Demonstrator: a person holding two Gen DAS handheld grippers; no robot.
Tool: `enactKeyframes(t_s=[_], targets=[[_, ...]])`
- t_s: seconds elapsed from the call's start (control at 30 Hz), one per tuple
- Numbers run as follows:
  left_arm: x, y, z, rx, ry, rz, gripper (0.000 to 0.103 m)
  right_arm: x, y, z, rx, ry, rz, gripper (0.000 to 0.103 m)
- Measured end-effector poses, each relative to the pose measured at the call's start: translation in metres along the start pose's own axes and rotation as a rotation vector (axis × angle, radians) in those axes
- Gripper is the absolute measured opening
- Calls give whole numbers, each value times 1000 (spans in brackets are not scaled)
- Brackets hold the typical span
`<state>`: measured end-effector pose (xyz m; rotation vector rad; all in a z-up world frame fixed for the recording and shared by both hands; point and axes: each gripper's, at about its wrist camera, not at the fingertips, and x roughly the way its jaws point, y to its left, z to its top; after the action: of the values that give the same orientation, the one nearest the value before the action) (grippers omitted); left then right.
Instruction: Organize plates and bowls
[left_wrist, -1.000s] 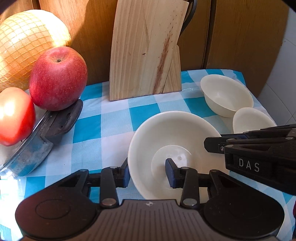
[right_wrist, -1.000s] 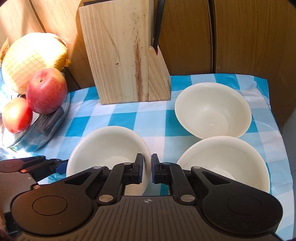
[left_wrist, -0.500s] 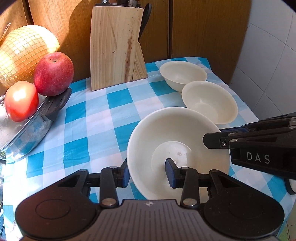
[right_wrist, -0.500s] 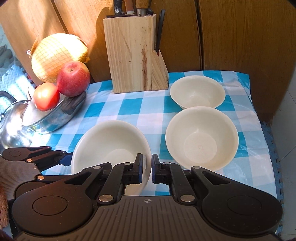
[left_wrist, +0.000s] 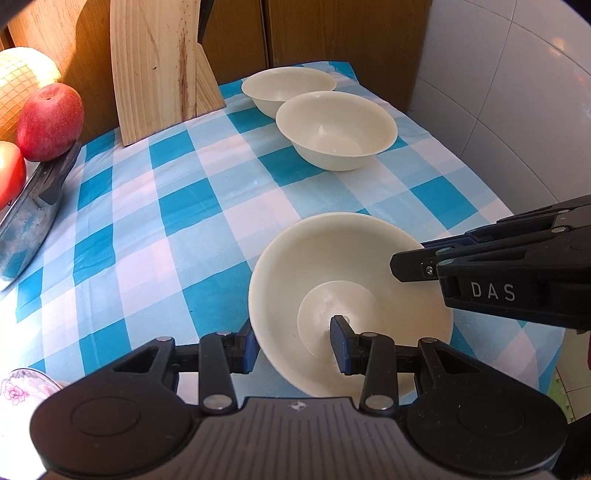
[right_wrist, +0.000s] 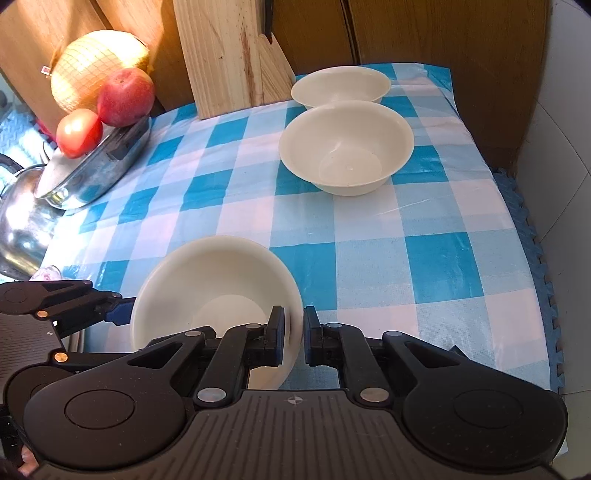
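A cream bowl (left_wrist: 351, 280) (right_wrist: 218, 280) is held between both grippers, tilted, over the near part of the blue-checked tablecloth (left_wrist: 192, 206). My left gripper (left_wrist: 293, 349) is shut on its near wall, one pad outside and one inside. My right gripper (right_wrist: 293, 334) is shut on the thin rim at the bowl's other side; in the left wrist view the right gripper (left_wrist: 417, 266) reaches in from the right. Two more cream bowls (left_wrist: 336, 129) (left_wrist: 288, 85) sit side by side on the far part of the cloth, also seen in the right wrist view as bowls (right_wrist: 345, 147) (right_wrist: 340, 86).
A wooden knife block (right_wrist: 229, 55) stands at the back. At the left are an apple (right_wrist: 125, 96), a tomato (right_wrist: 79, 133) and a netted pomelo (right_wrist: 96, 70) by a steel pan (right_wrist: 92, 173) and kettle (right_wrist: 22, 229). A floral dish (left_wrist: 18, 387) lies near left. A tiled wall (left_wrist: 517, 92) bounds the right.
Both grippers have pulled back together with the bowl toward the near side of the table. The two other bowls and the knife block now lie farther off.
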<state>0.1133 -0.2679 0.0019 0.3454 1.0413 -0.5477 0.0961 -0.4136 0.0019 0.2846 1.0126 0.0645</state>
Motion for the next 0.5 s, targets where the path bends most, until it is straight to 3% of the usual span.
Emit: enactKeyframes(t_s=[0.13, 0.5], targets=[[2, 1, 1, 15, -17, 13, 33, 2, -3, 2, 12, -8, 24, 23], [-7, 10, 7, 24, -77, 54, 40, 2, -7, 6, 24, -41, 9, 32]])
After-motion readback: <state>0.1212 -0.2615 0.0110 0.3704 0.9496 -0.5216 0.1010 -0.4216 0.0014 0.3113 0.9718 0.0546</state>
